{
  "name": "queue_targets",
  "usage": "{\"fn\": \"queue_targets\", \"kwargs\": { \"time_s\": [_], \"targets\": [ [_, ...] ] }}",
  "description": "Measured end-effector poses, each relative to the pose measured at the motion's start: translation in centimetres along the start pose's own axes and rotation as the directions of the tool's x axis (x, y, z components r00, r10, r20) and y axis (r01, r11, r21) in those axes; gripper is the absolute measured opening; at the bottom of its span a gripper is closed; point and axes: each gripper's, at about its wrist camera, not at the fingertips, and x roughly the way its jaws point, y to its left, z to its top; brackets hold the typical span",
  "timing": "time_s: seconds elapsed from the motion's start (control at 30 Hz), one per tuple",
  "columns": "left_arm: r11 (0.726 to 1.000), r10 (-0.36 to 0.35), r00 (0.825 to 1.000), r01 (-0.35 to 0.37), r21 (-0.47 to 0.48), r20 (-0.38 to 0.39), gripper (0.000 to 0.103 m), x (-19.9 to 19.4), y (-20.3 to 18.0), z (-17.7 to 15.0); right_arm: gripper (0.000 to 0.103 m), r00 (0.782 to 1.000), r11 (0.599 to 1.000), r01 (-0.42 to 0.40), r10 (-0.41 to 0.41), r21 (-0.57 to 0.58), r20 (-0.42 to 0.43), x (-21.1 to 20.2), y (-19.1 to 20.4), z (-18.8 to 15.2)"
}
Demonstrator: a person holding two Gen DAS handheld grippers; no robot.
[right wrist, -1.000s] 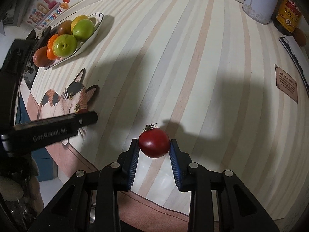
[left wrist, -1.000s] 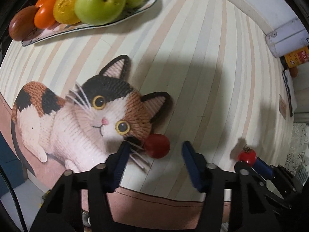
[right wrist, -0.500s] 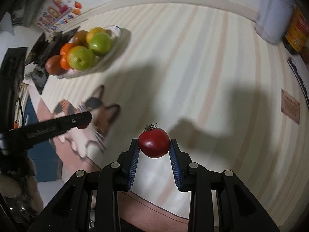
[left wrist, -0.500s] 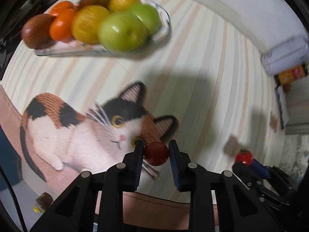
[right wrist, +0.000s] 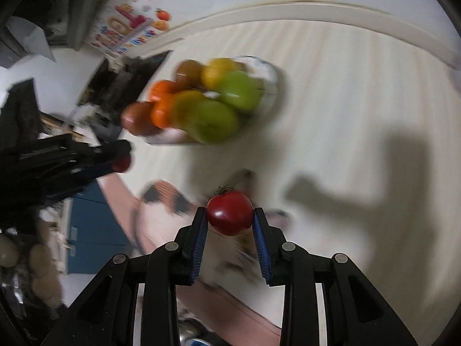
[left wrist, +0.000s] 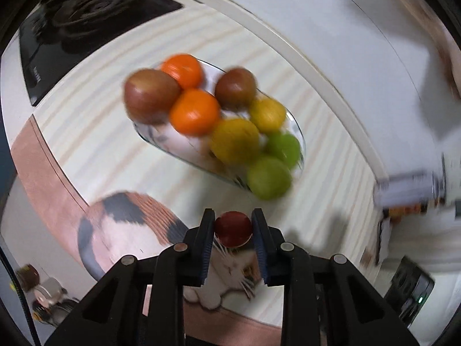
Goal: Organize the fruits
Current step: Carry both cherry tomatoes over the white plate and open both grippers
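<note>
While both views are blurred, each claw plainly grips a fruit above the surface (right wrist: 331, 109). The left claw (left wrist: 233, 232) pinches a small dark tomato (left wrist: 233, 228) between its blue pads, over the cat picture (left wrist: 129, 230) near the surface's front edge. The right claw (right wrist: 230, 219) clamps a red tomato (right wrist: 230, 212) with a green stem, also above the cat picture. Beyond both, toward the surface's far left corner, sits the plate (left wrist: 161, 141) holding two brown fruits, two orange ones, two yellow ones and two green apples, all touching. In the right view, the left claw shows at the left edge with its tomato, near the plate. A black stove (left wrist: 86, 28) lies past the plate.
</note>
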Motion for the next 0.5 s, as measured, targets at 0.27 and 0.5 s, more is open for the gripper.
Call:
{"fn": "queue_targets", "kwargs": {
  "time_s": [0.27,0.5],
  "targets": [
    [0.984,-0.074,0.997,0.069,-0.166,-0.025,0.024,1.6,4.8,5.1,0.034,0.996,0.996,-0.077,0.078,-0.038,0.043,6.7,6.2,3.6],
    [0.968,-0.101,0.995,0.092,-0.234,-0.027,0.024,3.0,6.4,5.9,0.034,0.998,0.997,-0.058,0.059,-0.041,0.034,10.5,7.5,5.4]
  ]
}}
